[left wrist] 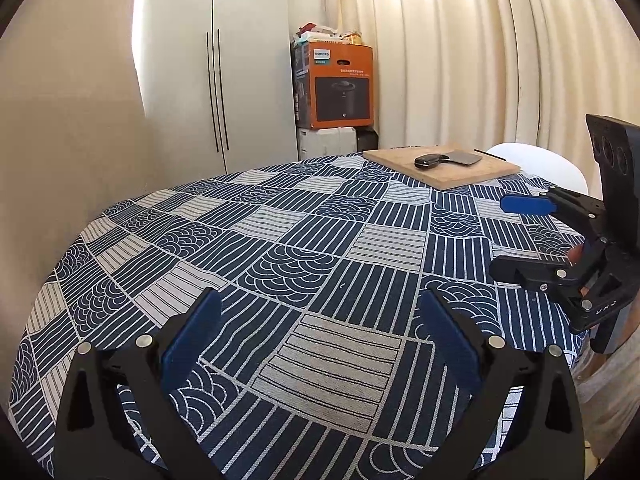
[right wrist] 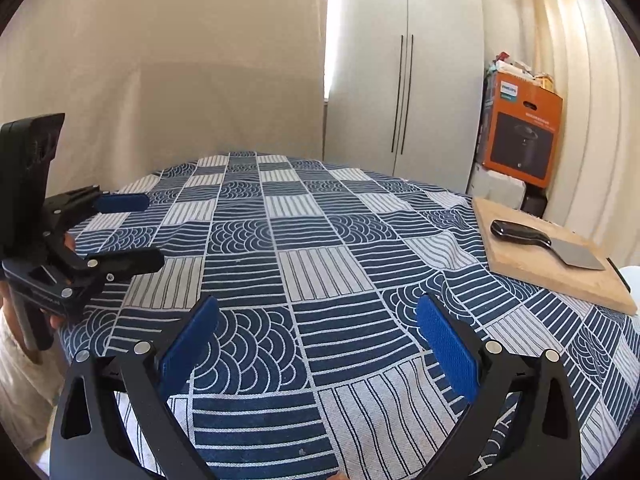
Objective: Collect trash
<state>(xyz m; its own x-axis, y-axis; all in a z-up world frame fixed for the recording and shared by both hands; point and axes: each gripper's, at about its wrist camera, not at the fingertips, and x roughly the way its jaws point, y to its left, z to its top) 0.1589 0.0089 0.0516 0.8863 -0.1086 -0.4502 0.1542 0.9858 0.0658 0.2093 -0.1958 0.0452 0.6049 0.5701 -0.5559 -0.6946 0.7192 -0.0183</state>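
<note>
Both tongs hung spread over the patterned tablecloth [left wrist: 320,240], pinching nothing: the left gripper [left wrist: 320,312] and, to its right, the right gripper [right wrist: 316,316]. Beyond the right gripper and to its right lay a wooden cutting board [right wrist: 532,264] bearing a cleaver [right wrist: 548,242]. Farther off stood an orange box [left wrist: 340,88] beside white cupboard doors [left wrist: 216,80]. No trash could be made out on the cloth.

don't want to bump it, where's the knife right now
The knife lies flat on the wooden cutting board at the table's far right edge, beyond the right gripper.
</note>
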